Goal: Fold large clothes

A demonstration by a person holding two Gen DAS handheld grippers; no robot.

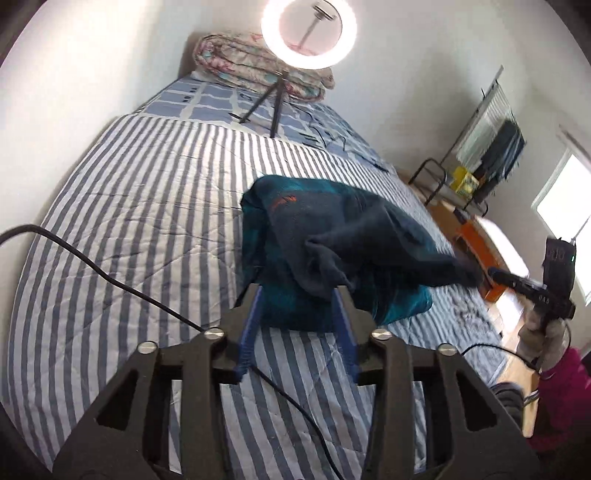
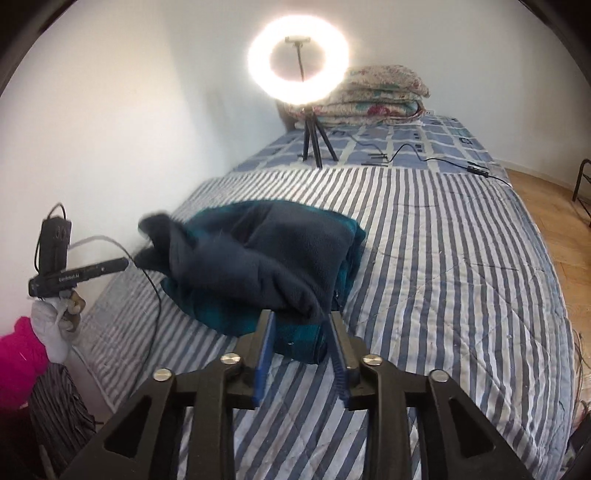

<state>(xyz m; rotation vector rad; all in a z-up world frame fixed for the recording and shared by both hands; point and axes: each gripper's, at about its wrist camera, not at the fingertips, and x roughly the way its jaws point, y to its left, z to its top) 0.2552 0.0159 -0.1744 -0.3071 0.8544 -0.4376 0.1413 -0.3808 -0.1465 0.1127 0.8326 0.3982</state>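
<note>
A dark navy and teal fleece garment [image 1: 332, 229] [image 2: 266, 251] lies bunched in a folded heap on the striped bedcover [image 1: 140, 206] [image 2: 461, 258]. In the left wrist view my left gripper [image 1: 298, 295] stands open, its blue fingers apart, with a drooping navy fold between the tips. In the right wrist view my right gripper [image 2: 300, 317] is open too, with a navy corner of the garment hanging between its fingers. Each view shows the other gripper from the side, the right gripper [image 1: 532, 291] and the left gripper [image 2: 74, 275], both at an end of the garment.
A lit ring light on a tripod [image 1: 308, 33] [image 2: 299, 59] stands at the head of the bed by stacked floral quilts [image 2: 380, 96]. Black cables [image 1: 110, 280] [image 2: 443, 160] cross the cover. Beside the bed are wooden floor [image 2: 554, 221], a metal chair [image 1: 432, 181] and a pink sleeve [image 2: 18, 354].
</note>
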